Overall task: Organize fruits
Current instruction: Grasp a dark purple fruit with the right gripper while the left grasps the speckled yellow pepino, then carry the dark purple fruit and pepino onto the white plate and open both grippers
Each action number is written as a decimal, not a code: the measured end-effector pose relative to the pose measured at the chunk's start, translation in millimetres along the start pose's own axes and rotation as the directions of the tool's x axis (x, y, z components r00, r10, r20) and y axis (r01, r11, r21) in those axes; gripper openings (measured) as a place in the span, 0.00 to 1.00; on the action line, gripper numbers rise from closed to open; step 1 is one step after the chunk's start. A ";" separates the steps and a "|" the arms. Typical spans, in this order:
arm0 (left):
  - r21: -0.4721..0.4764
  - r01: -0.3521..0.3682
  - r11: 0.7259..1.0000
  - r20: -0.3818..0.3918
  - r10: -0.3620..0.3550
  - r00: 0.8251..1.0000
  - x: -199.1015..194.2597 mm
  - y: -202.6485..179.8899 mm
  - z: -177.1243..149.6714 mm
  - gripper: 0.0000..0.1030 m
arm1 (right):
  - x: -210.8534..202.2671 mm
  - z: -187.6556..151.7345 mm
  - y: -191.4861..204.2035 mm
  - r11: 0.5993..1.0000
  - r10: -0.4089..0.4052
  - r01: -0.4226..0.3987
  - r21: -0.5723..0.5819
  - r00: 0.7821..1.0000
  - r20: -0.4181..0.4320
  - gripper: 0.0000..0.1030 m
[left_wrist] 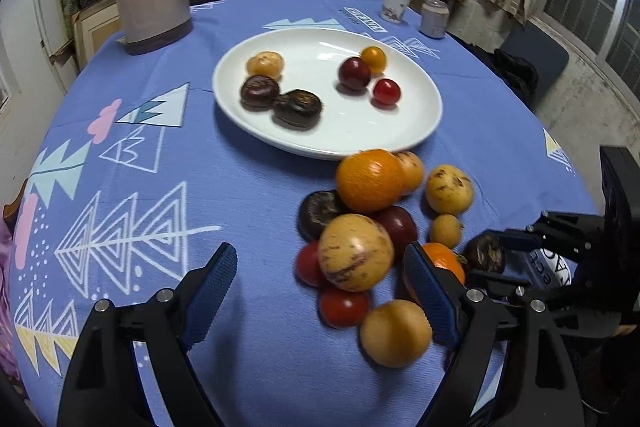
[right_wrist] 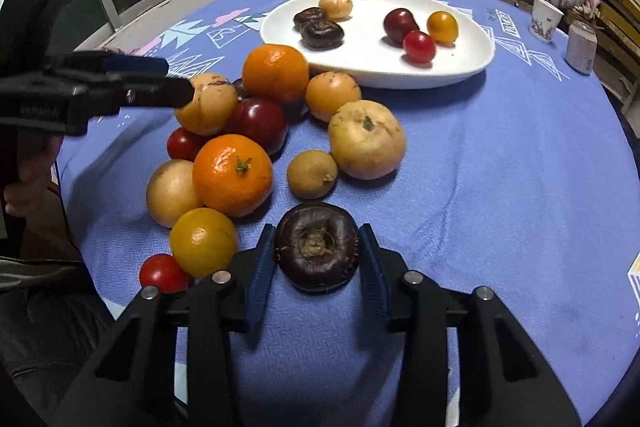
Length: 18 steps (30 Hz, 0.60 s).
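We find the right gripper (right_wrist: 318, 259) set around a dark water chestnut (right_wrist: 318, 247) on the blue tablecloth (right_wrist: 500, 187), at 6 o'clock of the fruit pile. Its blue pads stand against both flanks of the chestnut; we judge the grip made, though contact on the right-hand pad is not wholly clear in the right wrist view. The left gripper (left_wrist: 320, 275) stands wide and released, holding nothing, with its right-hand finger among the pile at the 9 o'clock side.

The white plate (right_wrist: 460, 67) lies at 12 o'clock of the pile. It carries two dark chestnuts and a tan fruit in one cluster, and three small tomatoes apart from them.

Handling, as we judge it: the chestnut looks light, firm and flattened, with a smooth skin that may slip. The present hold across its widest girth, stem scar upward, suits it. The neighbouring mandarin (right_wrist: 232, 175) and the tomatoes look softer and call for a gentler squeeze.

Writing: white letters show on the right gripper's body in the left wrist view, too partial to read. The paper cup (right_wrist: 546, 17) bears a print, and the can (right_wrist: 581, 47) shows no legible label.
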<state>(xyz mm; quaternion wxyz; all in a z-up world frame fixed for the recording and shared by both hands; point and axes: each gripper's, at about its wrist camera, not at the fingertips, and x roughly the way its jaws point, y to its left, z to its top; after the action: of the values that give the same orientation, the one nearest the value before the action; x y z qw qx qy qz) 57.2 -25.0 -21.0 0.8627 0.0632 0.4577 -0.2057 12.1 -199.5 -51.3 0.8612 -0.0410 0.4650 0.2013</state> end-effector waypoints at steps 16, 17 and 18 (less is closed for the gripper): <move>-0.020 0.038 0.999 0.004 -0.038 0.999 14.9 -4.0 0.8 0.42 | -3.1 -5.8 -5.5 1.000 0.001 -0.002 0.026 1.000 0.015 0.40; -0.022 0.035 0.999 0.005 -0.035 0.999 13.9 -2.8 0.7 0.42 | -3.6 -6.3 -6.1 1.000 0.002 -0.002 0.028 1.000 0.017 0.40; -0.028 0.033 0.999 0.007 -0.032 0.999 12.4 -0.7 0.9 0.42 | -4.6 -6.0 -6.9 1.000 0.002 -0.002 0.031 1.000 0.020 0.40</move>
<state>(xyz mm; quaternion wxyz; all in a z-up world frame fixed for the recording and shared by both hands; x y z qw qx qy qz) 63.8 -29.6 -30.6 0.8615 0.0431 0.4586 -0.2135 7.7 -208.7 -51.7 0.8661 -0.0252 0.4595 0.1954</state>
